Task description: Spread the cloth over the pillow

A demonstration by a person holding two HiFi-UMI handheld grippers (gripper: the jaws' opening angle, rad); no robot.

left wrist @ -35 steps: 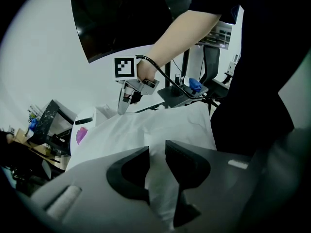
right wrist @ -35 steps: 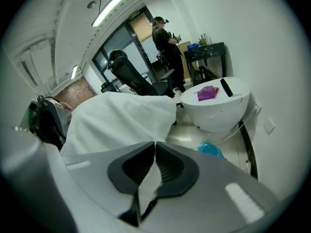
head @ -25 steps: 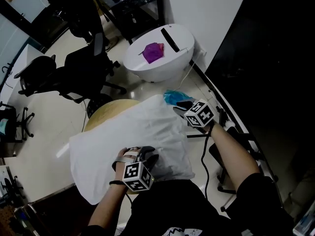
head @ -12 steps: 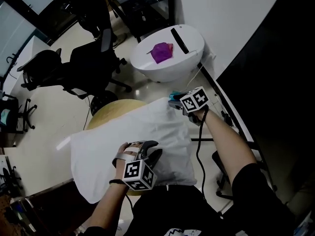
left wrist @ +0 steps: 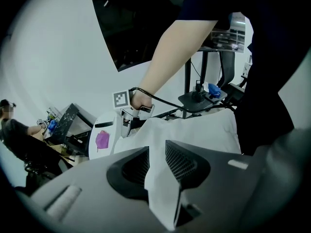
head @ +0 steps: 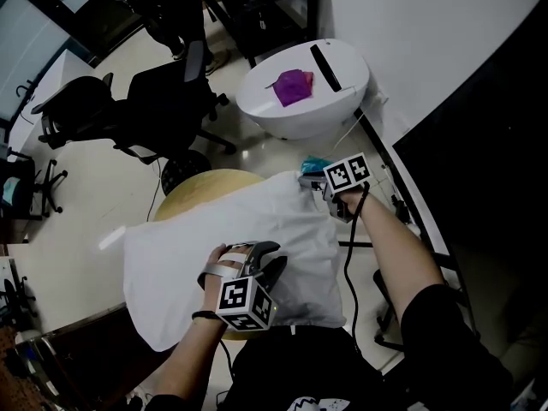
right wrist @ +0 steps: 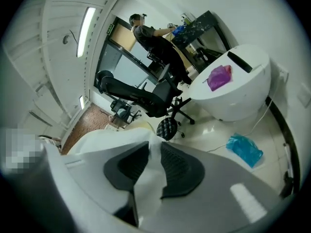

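A white cloth (head: 214, 229) lies puffed up over a pillow shape on a round wooden table (head: 195, 187); I cannot tell the pillow's own surface from the cloth. My left gripper (head: 265, 253) sits at the cloth's near edge, shut on a fold of it, which shows pinched between the pads (left wrist: 156, 152). My right gripper (head: 308, 181) is at the far right corner. Its jaws are closing with a white cloth fold (right wrist: 154, 152) pressed between them.
A white rounded unit (head: 300, 88) with a purple rag on top stands beyond the table. Black office chairs (head: 163, 101) are at the far left. A blue bag (right wrist: 244, 149) lies on the floor. A cable (head: 349, 264) trails from the right gripper. A person (right wrist: 150, 35) stands far back.
My right gripper has moved away from me and a little left onto the cloth's far right corner. My left gripper has kept its hold at the near edge.
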